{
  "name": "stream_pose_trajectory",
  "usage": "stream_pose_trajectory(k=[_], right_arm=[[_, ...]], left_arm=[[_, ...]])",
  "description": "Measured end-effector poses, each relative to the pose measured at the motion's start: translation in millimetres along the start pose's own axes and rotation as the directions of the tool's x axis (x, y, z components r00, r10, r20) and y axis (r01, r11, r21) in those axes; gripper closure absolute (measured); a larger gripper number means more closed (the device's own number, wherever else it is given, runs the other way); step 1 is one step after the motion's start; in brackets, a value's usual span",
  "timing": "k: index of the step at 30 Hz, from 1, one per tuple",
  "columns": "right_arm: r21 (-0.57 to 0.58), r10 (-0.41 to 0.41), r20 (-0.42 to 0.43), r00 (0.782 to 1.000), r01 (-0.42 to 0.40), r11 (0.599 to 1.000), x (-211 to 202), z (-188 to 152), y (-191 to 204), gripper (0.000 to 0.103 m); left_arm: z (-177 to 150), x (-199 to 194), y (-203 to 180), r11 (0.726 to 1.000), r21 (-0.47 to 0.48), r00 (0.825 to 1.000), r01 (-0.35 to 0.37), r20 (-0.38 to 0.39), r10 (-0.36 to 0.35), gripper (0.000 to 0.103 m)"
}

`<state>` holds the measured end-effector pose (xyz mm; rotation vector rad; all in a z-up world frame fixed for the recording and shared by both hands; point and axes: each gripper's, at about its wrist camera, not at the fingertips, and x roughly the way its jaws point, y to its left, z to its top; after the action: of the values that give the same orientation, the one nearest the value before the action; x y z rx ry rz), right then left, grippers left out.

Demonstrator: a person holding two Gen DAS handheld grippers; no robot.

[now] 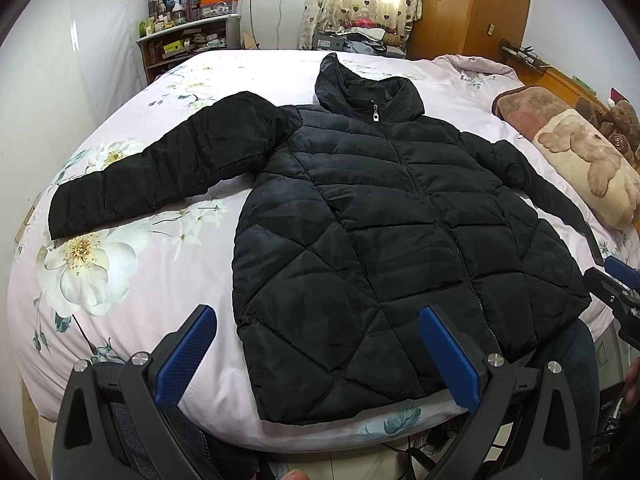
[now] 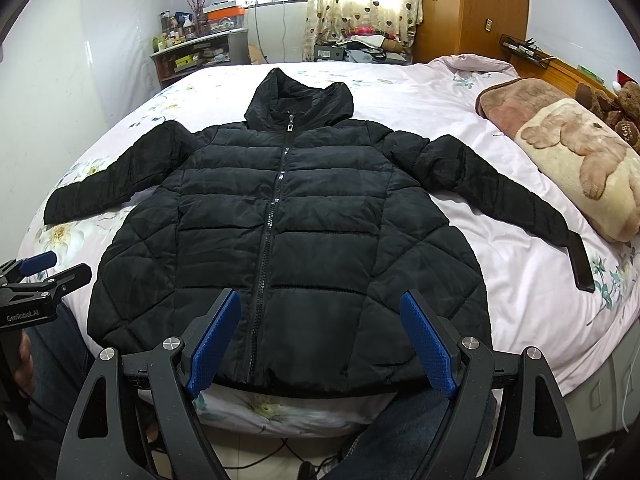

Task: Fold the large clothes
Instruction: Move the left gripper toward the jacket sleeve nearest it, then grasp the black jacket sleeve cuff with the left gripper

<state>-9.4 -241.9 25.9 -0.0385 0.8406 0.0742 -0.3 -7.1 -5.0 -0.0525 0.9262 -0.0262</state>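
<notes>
A black quilted hooded jacket (image 1: 380, 240) lies flat and zipped on the bed, front up, both sleeves spread out; it also shows in the right wrist view (image 2: 288, 232). My left gripper (image 1: 316, 356) is open and empty, hovering above the jacket's lower left hem near the bed's front edge. My right gripper (image 2: 320, 340) is open and empty above the middle of the hem. Each gripper shows at the edge of the other's view: the right one (image 1: 616, 280), the left one (image 2: 44, 268).
The bed (image 1: 132, 280) has a pink floral sheet. A folded bear-print blanket (image 2: 576, 164) and plush toys (image 2: 628, 108) lie at the right by the headboard. A cluttered shelf (image 1: 184, 40), curtains and a wooden wardrobe (image 2: 472, 4) stand beyond the bed.
</notes>
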Motion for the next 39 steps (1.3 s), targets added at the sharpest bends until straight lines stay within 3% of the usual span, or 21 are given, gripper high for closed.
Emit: stream_pose_trajectory(k=[10,22,25,32,39], right_arm=[[-0.003,-0.003,0.004,1.0,0.003,1.0,-4.5,0.5,-5.5,0.021],[-0.044,-0.004,0.047,0.999,0.006,0.999,27.6,21.4,5.4,0.021],[-0.063,0.003,0.051,0.999,0.0,0.998,39.3,34.7,10.5,0.021],[-0.141,0.033,-0.031,0.999,-0.037,0.989,89.9,67.5,37.1,0.021],[-0.163,0.073,-0.07,0.995,-0.084,0.983,146.8,96.8,64.0,0.021]], left_arm=[[1.4,6.8,2.3,1.0,-0.003,1.0,0.003,-0.016,-0.003,0.001],[20.0,29.9,19.1,0.999,-0.006,0.999,-0.045,-0.022,0.045,0.001],[30.5,39.3,32.8,0.998,-0.026,0.998,-0.054,-0.014,0.054,0.001],[59.5,70.1,80.5,0.989,-0.072,0.992,-0.128,0.006,0.129,0.001],[77.2,111.7,140.0,0.971,-0.157,0.984,-0.18,-0.021,0.178,0.001]])
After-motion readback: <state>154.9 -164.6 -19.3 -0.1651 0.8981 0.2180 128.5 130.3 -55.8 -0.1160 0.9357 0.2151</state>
